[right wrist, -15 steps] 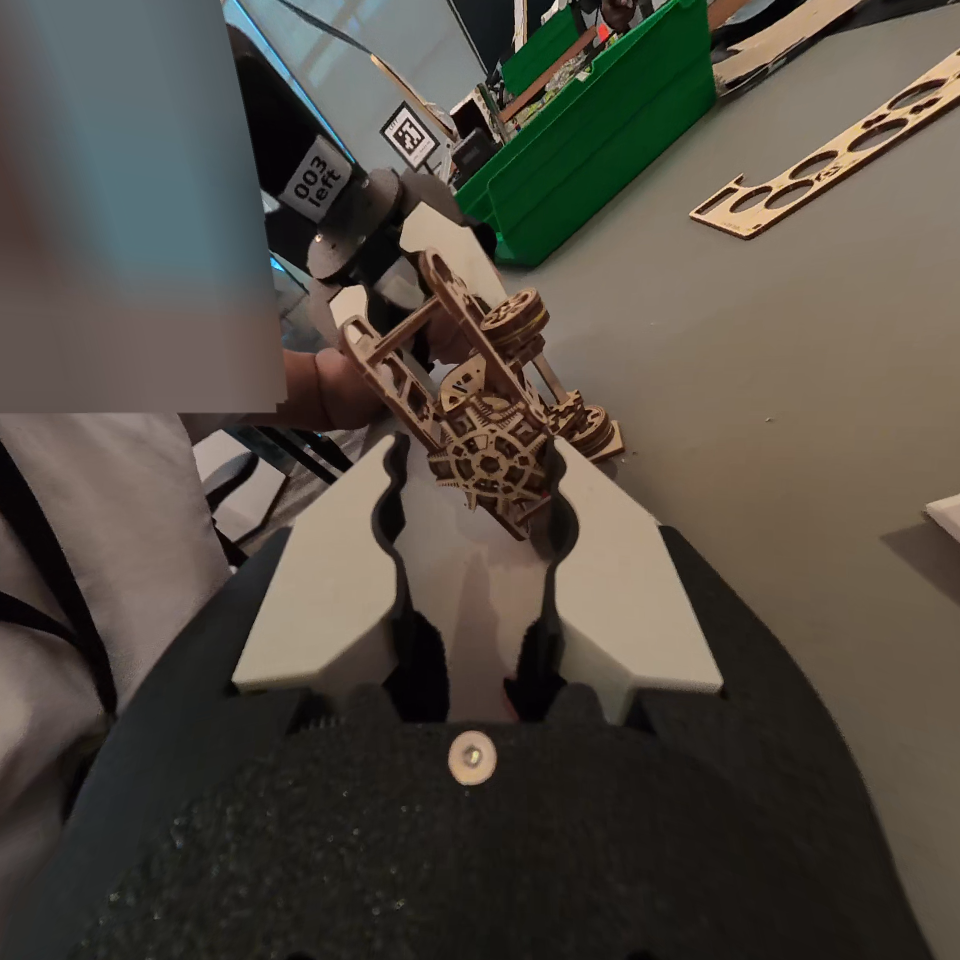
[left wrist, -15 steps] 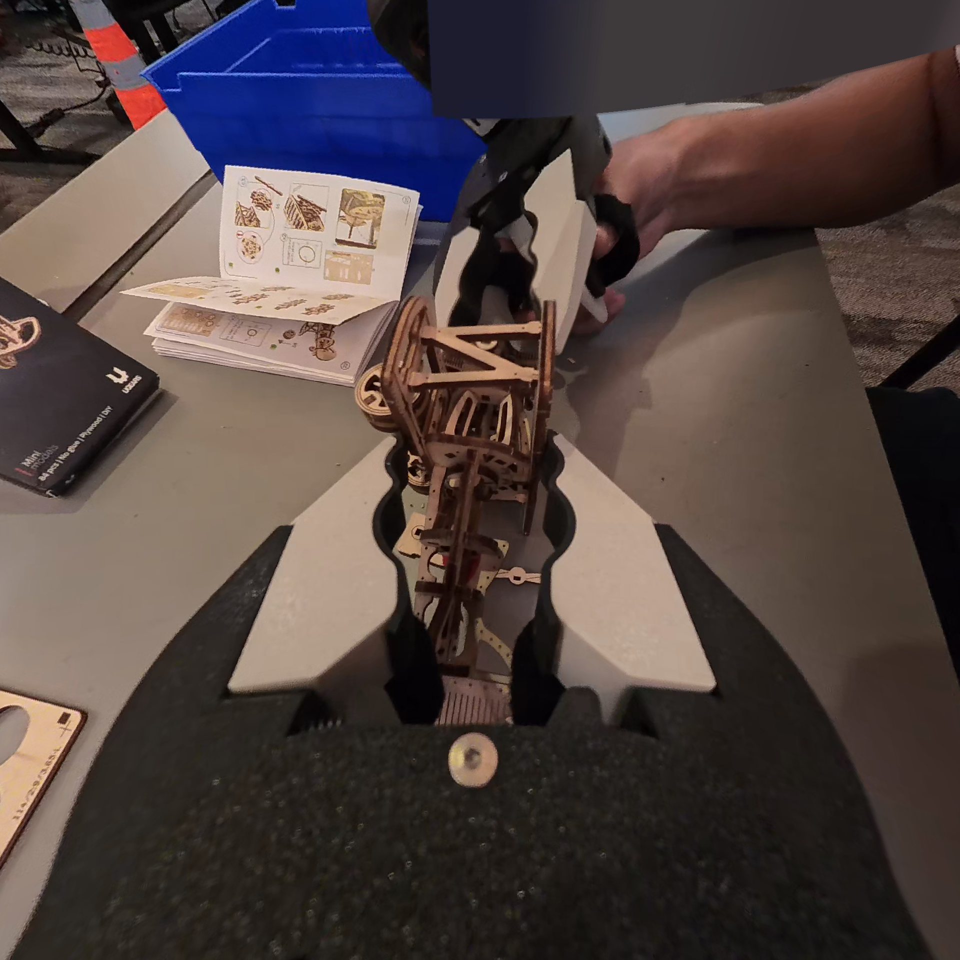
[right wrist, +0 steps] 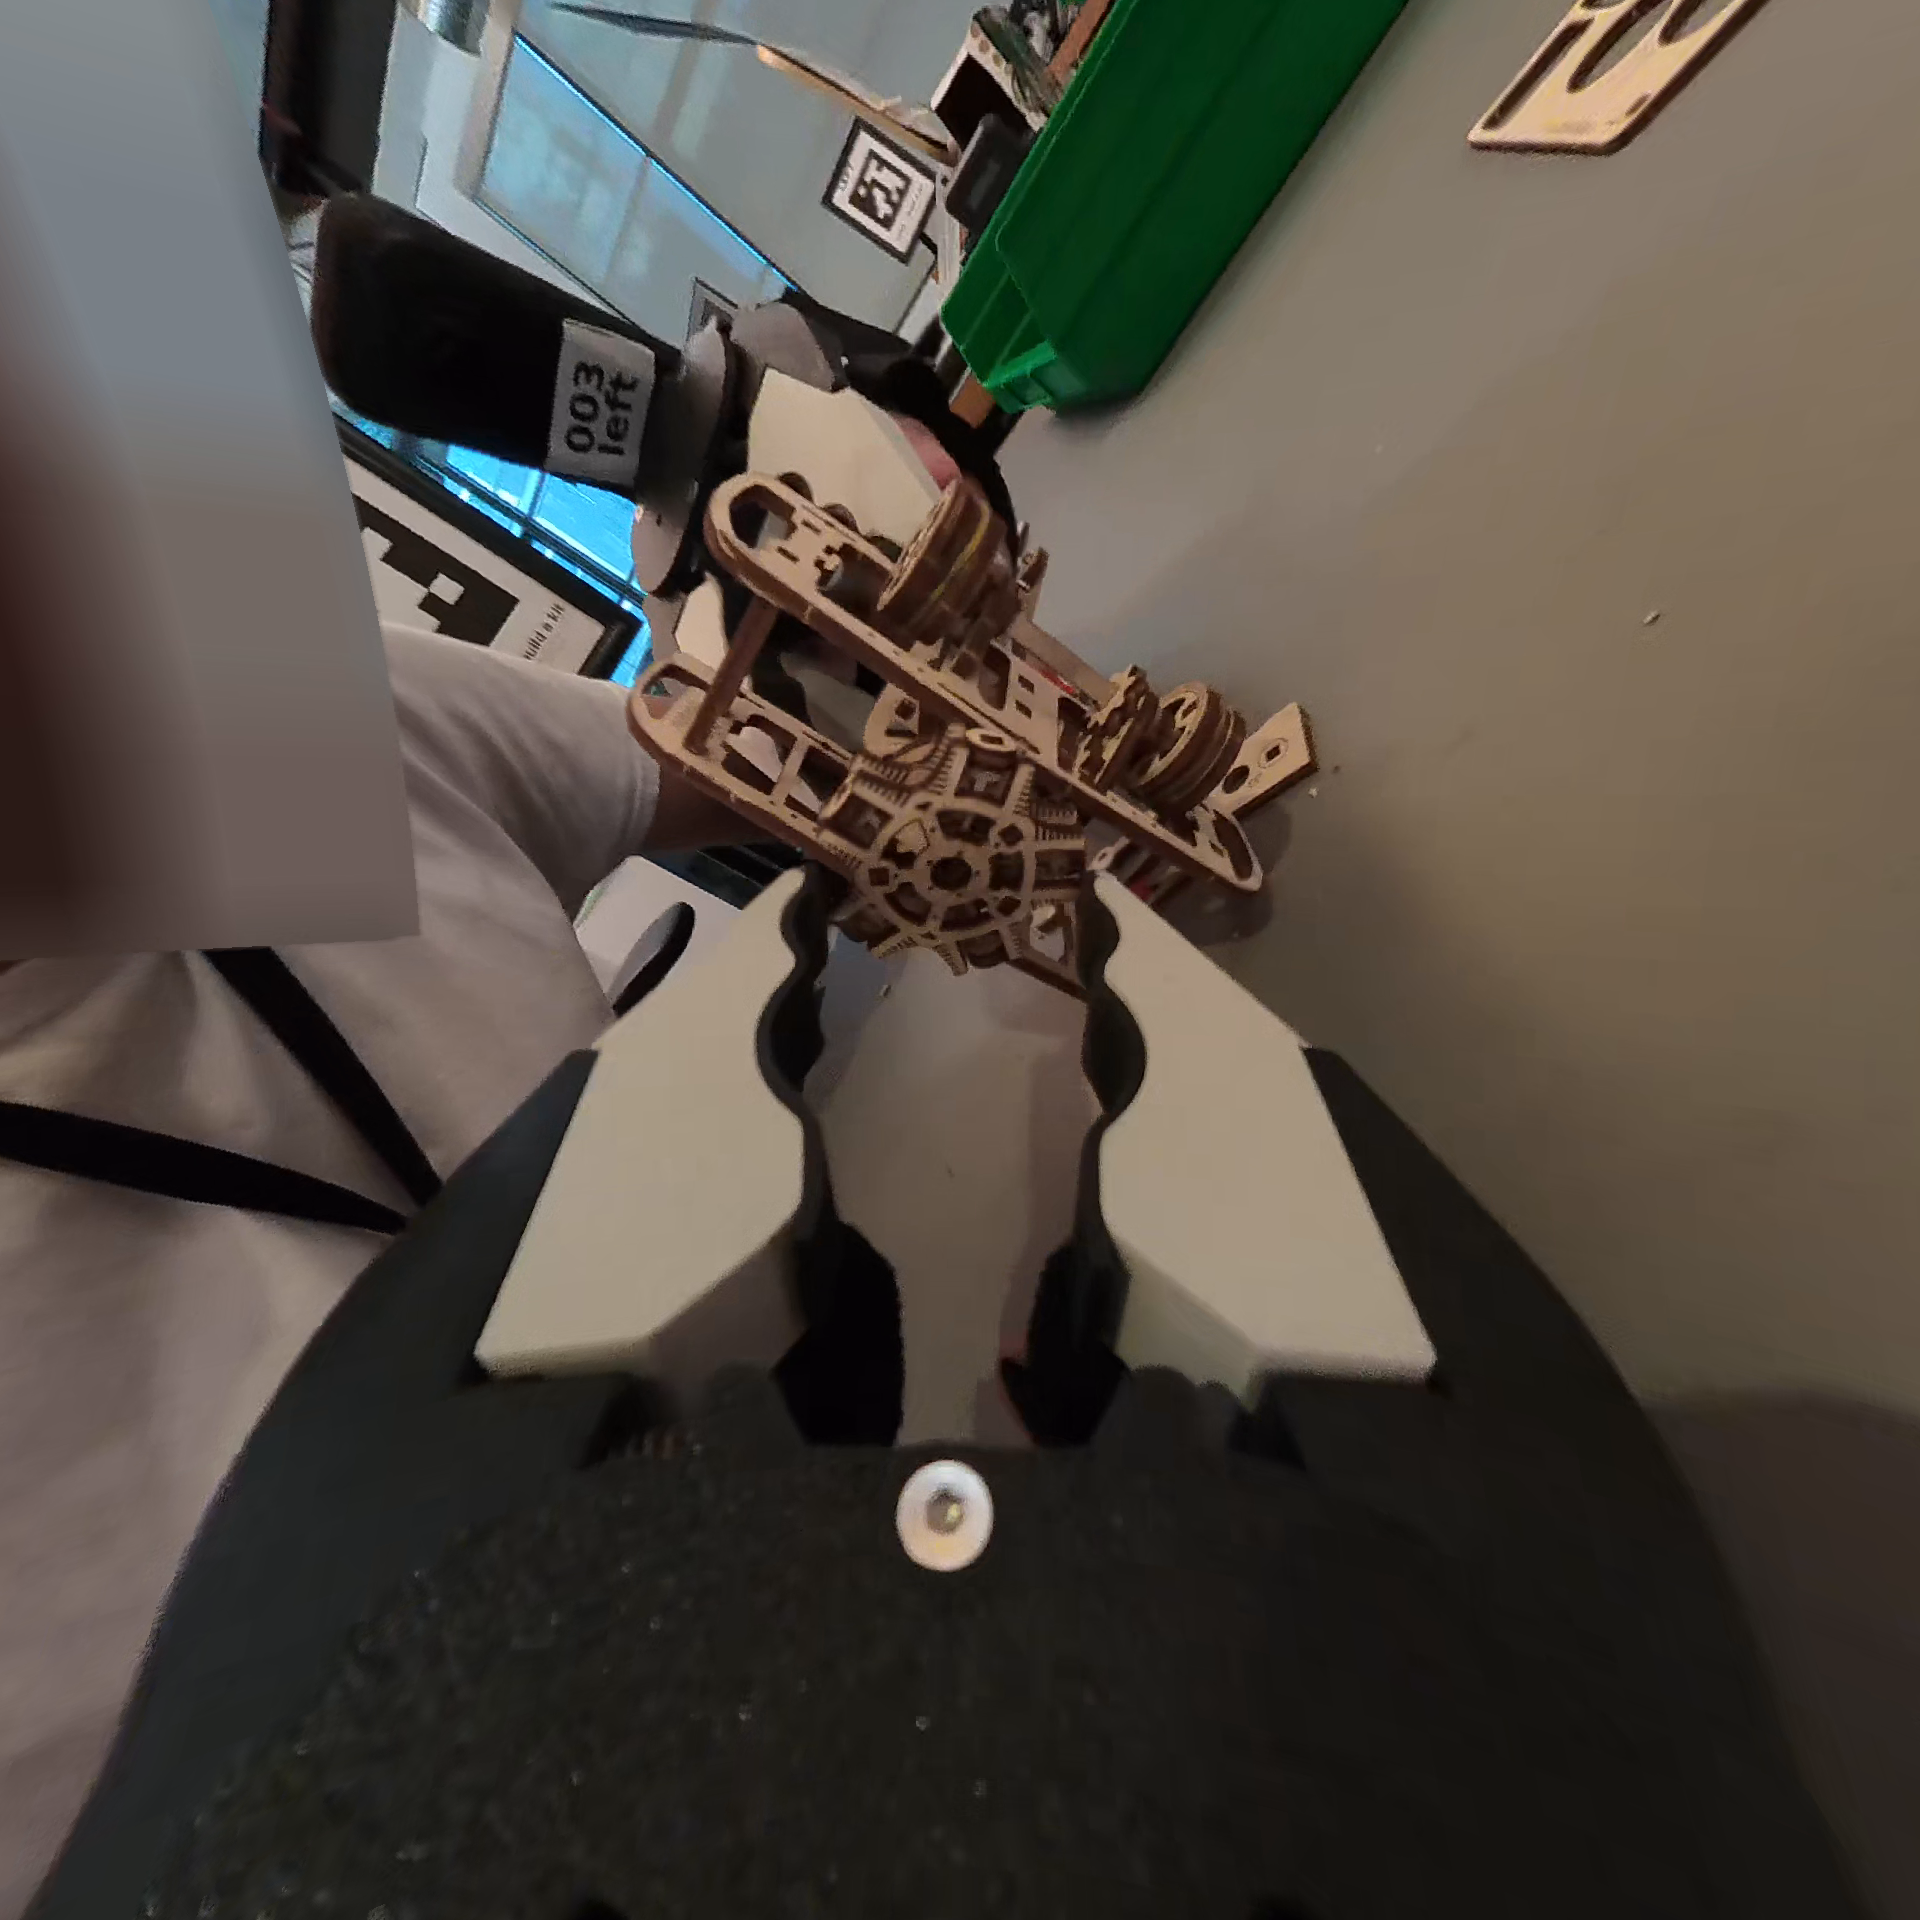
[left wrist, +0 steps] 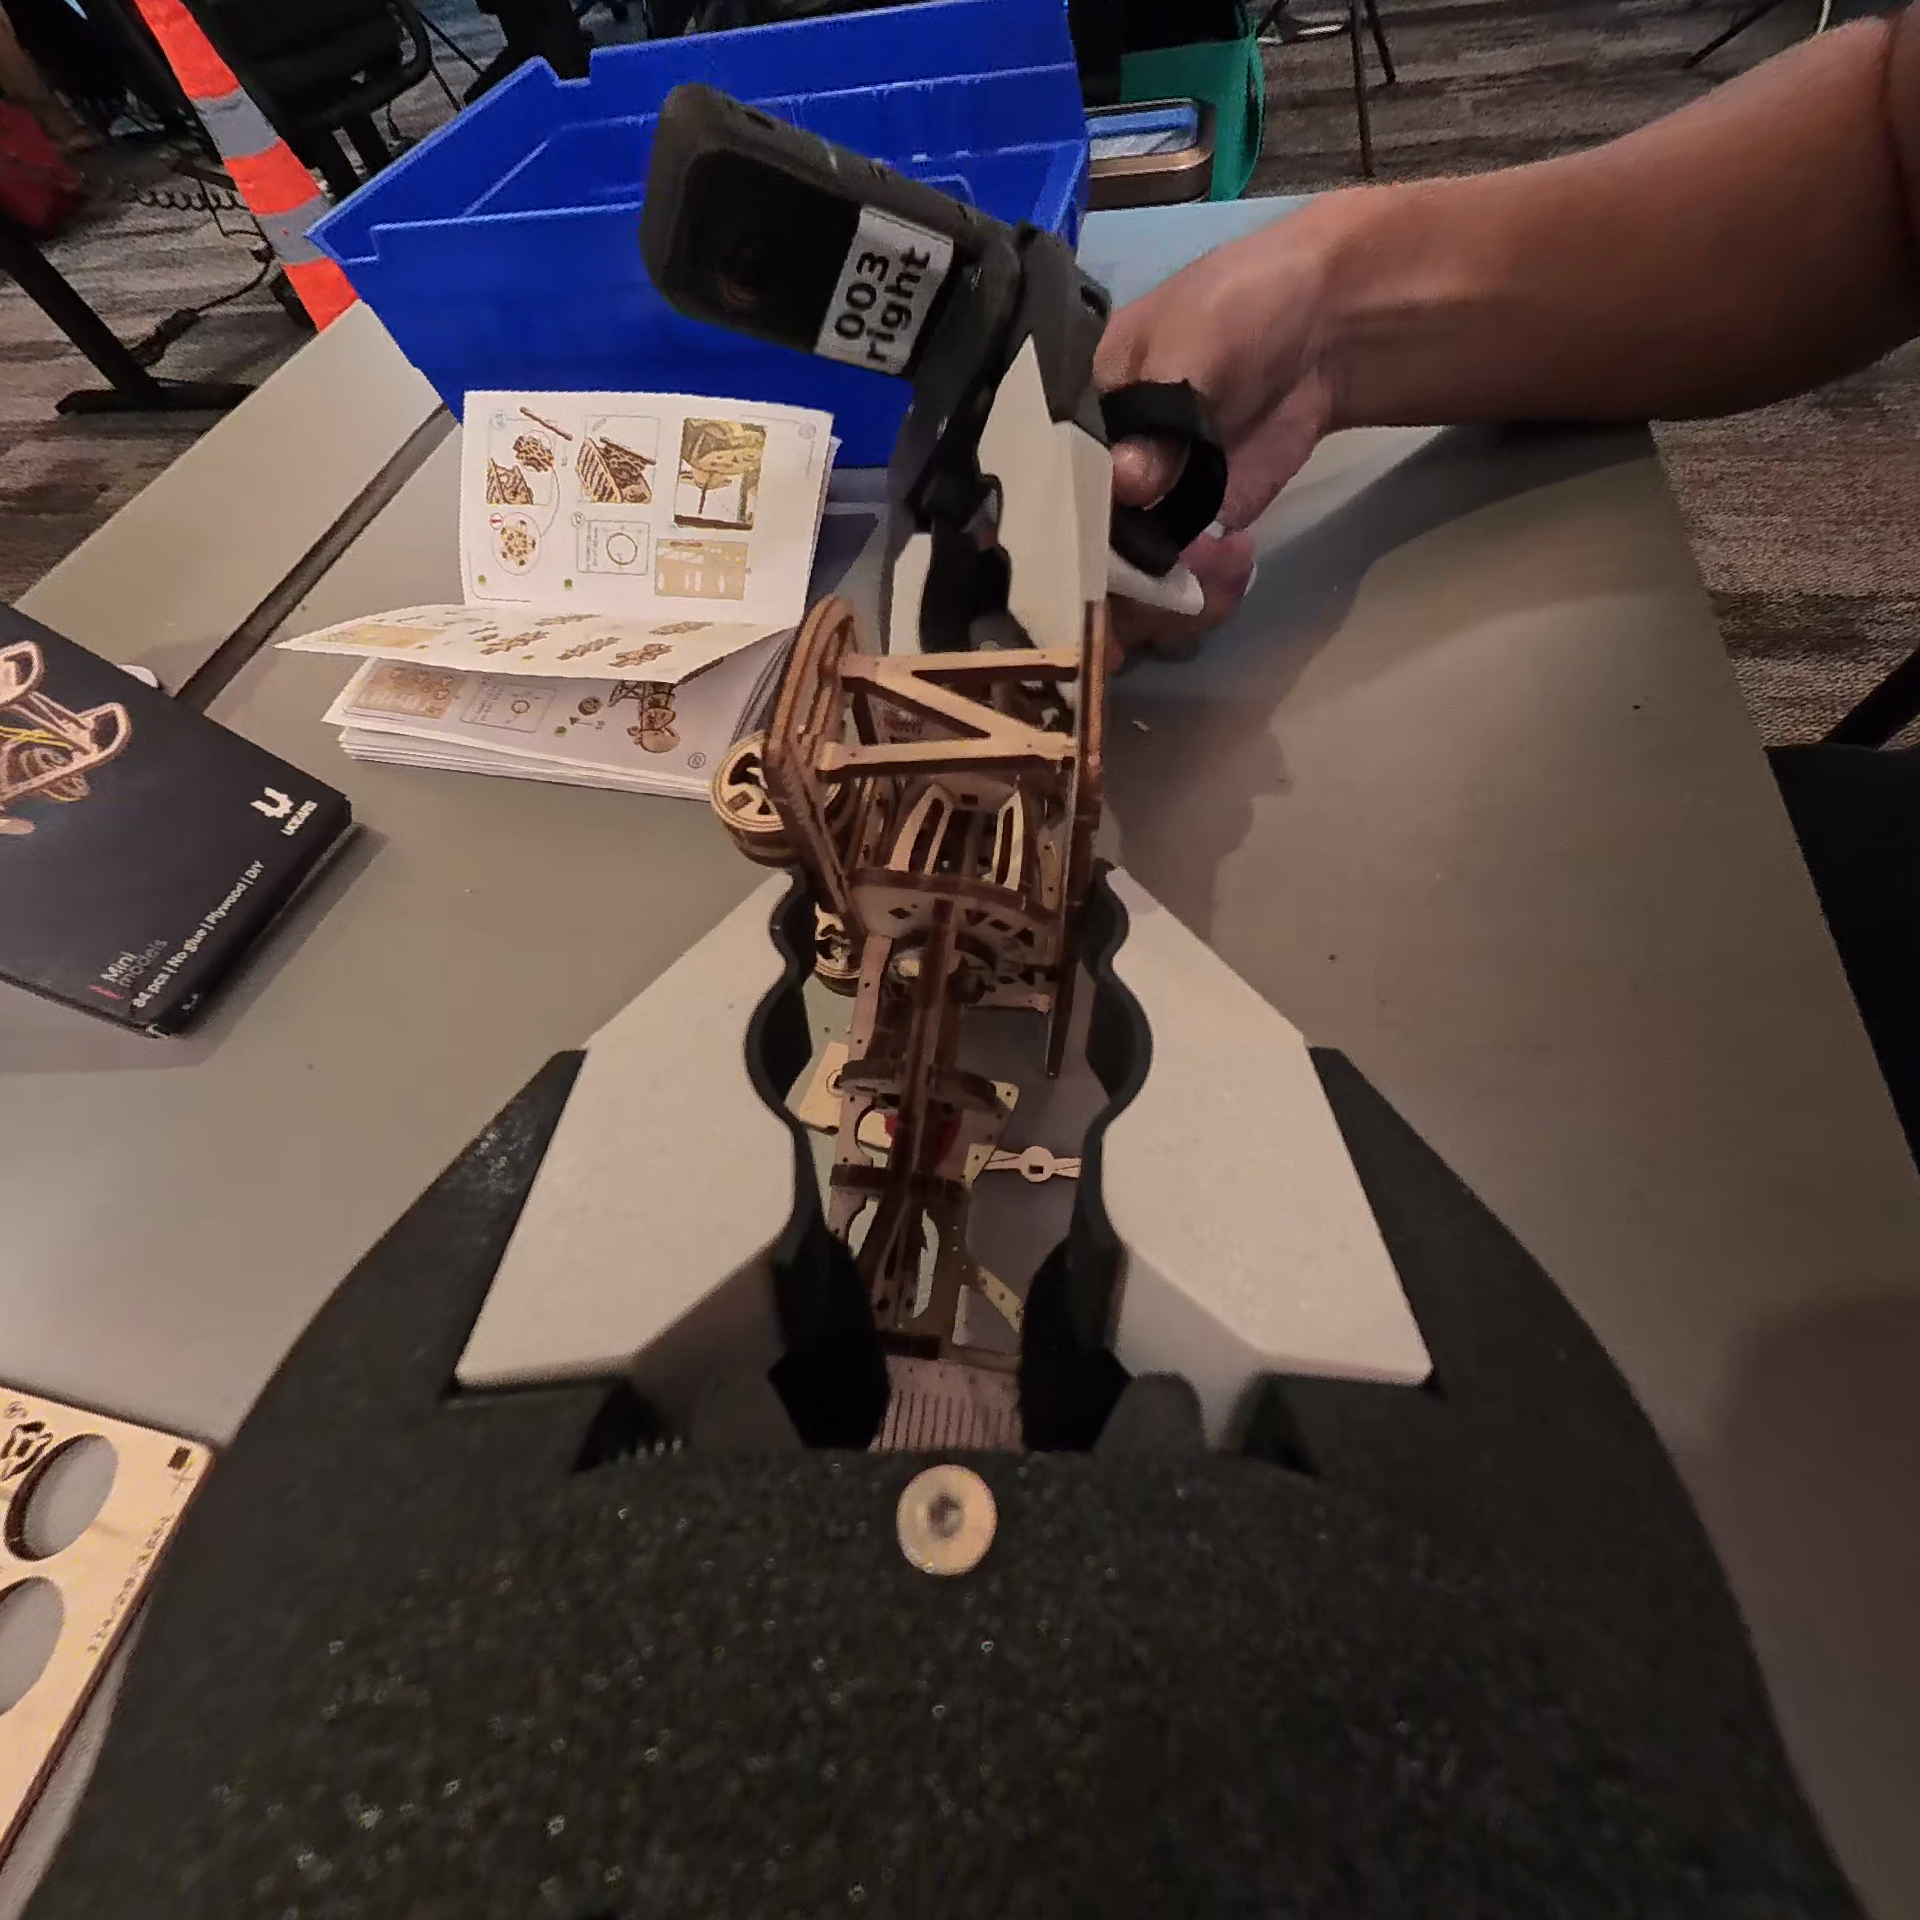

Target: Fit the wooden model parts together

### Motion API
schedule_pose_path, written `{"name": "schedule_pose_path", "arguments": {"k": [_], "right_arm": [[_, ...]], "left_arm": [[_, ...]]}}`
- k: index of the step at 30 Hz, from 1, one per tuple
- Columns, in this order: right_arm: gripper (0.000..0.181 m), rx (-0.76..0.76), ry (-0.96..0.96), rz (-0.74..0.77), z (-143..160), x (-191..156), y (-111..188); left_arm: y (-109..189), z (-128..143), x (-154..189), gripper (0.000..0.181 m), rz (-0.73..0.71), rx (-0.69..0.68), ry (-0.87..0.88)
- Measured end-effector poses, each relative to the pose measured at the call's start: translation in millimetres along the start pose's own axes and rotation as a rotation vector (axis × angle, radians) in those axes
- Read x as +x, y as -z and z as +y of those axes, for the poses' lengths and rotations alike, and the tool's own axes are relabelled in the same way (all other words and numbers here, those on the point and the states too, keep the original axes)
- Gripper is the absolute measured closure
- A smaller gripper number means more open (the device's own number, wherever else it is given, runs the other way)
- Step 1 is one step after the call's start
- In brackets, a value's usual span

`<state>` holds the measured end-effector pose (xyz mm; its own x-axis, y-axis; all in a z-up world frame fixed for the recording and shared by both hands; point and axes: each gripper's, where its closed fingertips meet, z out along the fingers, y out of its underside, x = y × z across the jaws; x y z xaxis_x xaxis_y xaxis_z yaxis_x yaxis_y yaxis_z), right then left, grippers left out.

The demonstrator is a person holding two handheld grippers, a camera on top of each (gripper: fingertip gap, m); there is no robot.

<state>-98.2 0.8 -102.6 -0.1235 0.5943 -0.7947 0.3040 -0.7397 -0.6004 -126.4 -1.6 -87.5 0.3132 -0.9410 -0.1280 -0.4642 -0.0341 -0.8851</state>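
The wooden model [left wrist: 935, 831], a lattice frame with small wheels, lies lengthwise between my left gripper's [left wrist: 940, 904] fingers, which are shut on its sides. It sticks out past the fingertips, tilted up above the grey table [left wrist: 1455, 935]. In the right wrist view its round, gear-like end [right wrist: 956, 873] sits between my right gripper's [right wrist: 953, 894] fingertips, which close on it. The right gripper also shows in the left wrist view [left wrist: 1029, 488] at the model's far end, held by a hand. The left gripper [right wrist: 790, 436] shows behind the model in the right wrist view.
An open instruction booklet [left wrist: 623, 540] lies in front of a blue bin [left wrist: 540, 260]. A black box [left wrist: 135, 831] and a cut-out wooden sheet [left wrist: 62, 1507] lie at the left. A small loose wooden piece [left wrist: 1039, 1162] lies under the model. A green bin [right wrist: 1143, 208] and another sheet [right wrist: 1590, 73] are farther off.
The model's round end has shifted from against my right gripper's right finger to between both fingertips. The right wrist view has rolled. My left gripper keeps its hold.
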Motion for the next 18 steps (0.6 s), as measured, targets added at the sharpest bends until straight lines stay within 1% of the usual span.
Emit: {"name": "schedule_pose_path", "arguments": {"k": [3,5,11,18], "right_arm": [[0.135,-0.005,0.009,0.003,0.6,-0.6,-0.1],[0.135,-0.002,0.051,0.032,-0.5,1.1,-0.3],[0.135,-0.051,0.284,0.173,-0.4,5.7,-0.7],[0.135,-0.093,0.461,0.25,0.5,10.3,-0.2]], "left_arm": [[-0.3,0.3,0.1,0.133,0.011,0.008,0.02],[-0.6,0.5,-1.1,0.133,0.009,0.01,0.036],[-1.0,0.7,-2.2,0.133,0.015,0.018,0.062],[-1.6,0.3,-1.8,0.133,0.026,0.028,0.085]]}}
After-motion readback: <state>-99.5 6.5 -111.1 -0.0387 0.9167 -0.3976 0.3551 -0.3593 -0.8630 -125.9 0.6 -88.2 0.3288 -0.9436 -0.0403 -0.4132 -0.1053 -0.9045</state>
